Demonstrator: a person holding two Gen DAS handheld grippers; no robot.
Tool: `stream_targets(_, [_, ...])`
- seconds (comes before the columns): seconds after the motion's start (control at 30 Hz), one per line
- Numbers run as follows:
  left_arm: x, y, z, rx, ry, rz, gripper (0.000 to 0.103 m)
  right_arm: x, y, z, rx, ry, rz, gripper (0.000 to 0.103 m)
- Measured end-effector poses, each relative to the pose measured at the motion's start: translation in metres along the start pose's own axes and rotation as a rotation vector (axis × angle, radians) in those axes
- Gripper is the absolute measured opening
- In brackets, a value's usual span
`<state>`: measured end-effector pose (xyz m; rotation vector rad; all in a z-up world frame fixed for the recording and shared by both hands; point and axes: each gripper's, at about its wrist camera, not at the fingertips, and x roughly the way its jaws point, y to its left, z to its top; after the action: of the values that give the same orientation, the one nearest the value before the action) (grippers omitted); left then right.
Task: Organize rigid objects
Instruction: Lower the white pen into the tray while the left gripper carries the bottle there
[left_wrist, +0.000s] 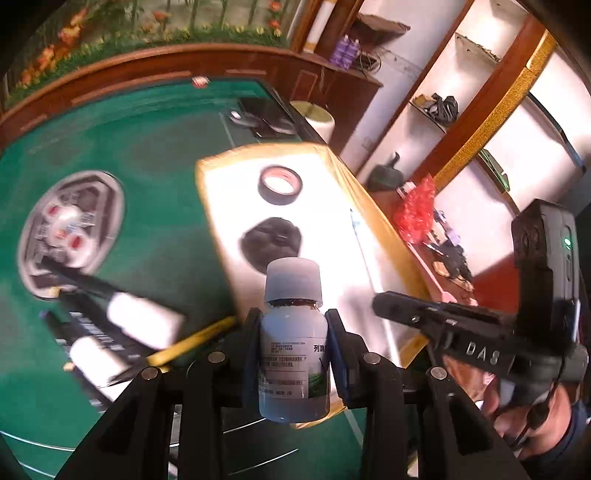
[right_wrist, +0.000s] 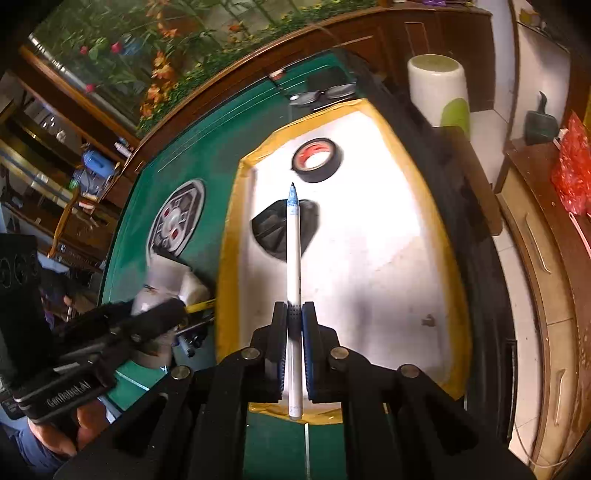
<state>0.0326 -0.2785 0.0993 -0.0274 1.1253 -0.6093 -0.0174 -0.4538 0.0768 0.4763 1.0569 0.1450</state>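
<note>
Ahead of and below both hand-held grippers: white yellow-edged tray (right_wrist: 369, 258) on the green bench (left_wrist: 147, 155), already carrying tape roll (right_wrist: 317, 160) and a dark object (right_wrist: 273, 229). Right hand-held gripper (right_wrist: 294, 321) clamped on pen (right_wrist: 293, 258), long axis pointing straight ahead over the tray. Left hand-held gripper (left_wrist: 293, 332) part-closed on upright bottle (left_wrist: 293, 354), near the tray's edge.

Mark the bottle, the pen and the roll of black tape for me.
bottle (left_wrist: 293, 354): left wrist view, on its label, between the left tool's pads.
pen (right_wrist: 293, 266): right wrist view, mid-barrel, ahead of the right tool.
roll of black tape (right_wrist: 325, 174): right wrist view, its outer black band.
</note>
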Motion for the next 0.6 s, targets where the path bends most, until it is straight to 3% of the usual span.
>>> stream_targets(0.27, [0.055, -0.010, -0.004, -0.070, 0.107, -0.007, 0.035, 0.029, -0.015, 0.008, -0.007, 0.012, -0.048, 0.007])
stream_targets(0.6, [0.067, -0.002, -0.018, -0.066, 0.136, 0.031, 0.035, 0.048, -0.022, -0.001, 0.005, 0.093, -0.025, 0.008])
